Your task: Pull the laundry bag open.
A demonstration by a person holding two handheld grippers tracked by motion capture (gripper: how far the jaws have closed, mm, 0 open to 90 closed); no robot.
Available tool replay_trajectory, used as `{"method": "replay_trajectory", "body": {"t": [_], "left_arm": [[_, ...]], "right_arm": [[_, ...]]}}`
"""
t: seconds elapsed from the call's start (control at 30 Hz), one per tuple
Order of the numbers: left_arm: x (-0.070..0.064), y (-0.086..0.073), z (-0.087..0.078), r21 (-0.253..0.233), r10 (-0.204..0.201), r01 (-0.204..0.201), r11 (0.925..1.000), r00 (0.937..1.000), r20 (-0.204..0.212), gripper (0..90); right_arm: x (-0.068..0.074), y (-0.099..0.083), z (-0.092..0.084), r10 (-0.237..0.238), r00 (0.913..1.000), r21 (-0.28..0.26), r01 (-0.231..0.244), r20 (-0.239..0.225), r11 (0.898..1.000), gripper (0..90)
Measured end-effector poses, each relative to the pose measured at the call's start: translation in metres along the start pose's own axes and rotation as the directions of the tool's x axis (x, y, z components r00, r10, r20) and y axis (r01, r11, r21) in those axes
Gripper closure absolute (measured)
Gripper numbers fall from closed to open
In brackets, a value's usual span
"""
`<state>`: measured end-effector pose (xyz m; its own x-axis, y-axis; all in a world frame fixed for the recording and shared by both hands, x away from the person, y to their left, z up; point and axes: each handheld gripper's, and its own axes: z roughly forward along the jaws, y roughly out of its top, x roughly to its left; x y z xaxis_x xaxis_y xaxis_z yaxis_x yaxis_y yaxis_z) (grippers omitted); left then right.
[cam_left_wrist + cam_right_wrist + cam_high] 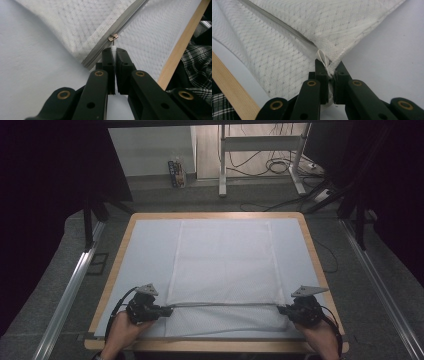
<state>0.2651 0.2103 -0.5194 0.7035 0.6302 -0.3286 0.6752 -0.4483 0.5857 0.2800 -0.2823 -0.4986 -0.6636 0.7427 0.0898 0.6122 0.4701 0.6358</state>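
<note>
Along the near edge of the counter (120, 251), a white mesh pillowcase (225, 260) lies flat, its grey zipper (225, 304) running crosswise just beyond that edge. At the zipper's left end the left tongs (114, 53) are pressed together on the white pull tab (114, 48) of the brass slider (113, 37), likely to draw it along the zipper. At its right end the right tongs (328, 65) pinch the pillowcase corner (323, 58), apparently holding the fabric taut against that pull.

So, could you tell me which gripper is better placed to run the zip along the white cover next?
The left gripper: its jaws pinch the zip pull. The right gripper clamps the cover at the opposite corner, anchoring it.
</note>
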Motion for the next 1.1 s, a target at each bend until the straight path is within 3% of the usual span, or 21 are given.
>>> {"method": "replay_trajectory", "body": {"t": [0.4,0.6,0.8,0.97,1.1], "left_arm": [[0.009,-0.012,-0.010,-0.013,-0.049,0.049,0.9987,0.9985,-0.024,87.7],[0.011,-0.014,-0.013,-0.012,-0.066,0.066,0.9977,0.9972,-0.035,87.6],[0.009,-0.016,-0.010,0.043,-0.055,0.057,0.9974,0.9976,-0.041,87.3],[0.007,-0.019,-0.007,0.042,-0.044,0.047,0.9980,0.9969,-0.065,85.8],[0.006,-0.020,-0.007,0.014,-0.038,0.040,0.9991,0.9957,-0.085,79.8]], "right_arm": [[-0.001,0.000,0.000,0.007,0.9999,0.009,-0.007,0.013,1.000,84.3],[0.000,-0.001,0.002,0.014,0.9999,0.016,-0.014,-0.004,1.000,84.2],[0.002,-0.006,0.003,-0.003,0.9992,0.045,0.005,-0.040,0.999,82.3],[0.007,-0.007,0.006,-0.021,0.9989,0.059,0.024,-0.042,0.998,76.6],[0.006,-0.007,0.006,-0.019,0.9993,0.050,0.021,-0.032,0.999,63.3]]}}
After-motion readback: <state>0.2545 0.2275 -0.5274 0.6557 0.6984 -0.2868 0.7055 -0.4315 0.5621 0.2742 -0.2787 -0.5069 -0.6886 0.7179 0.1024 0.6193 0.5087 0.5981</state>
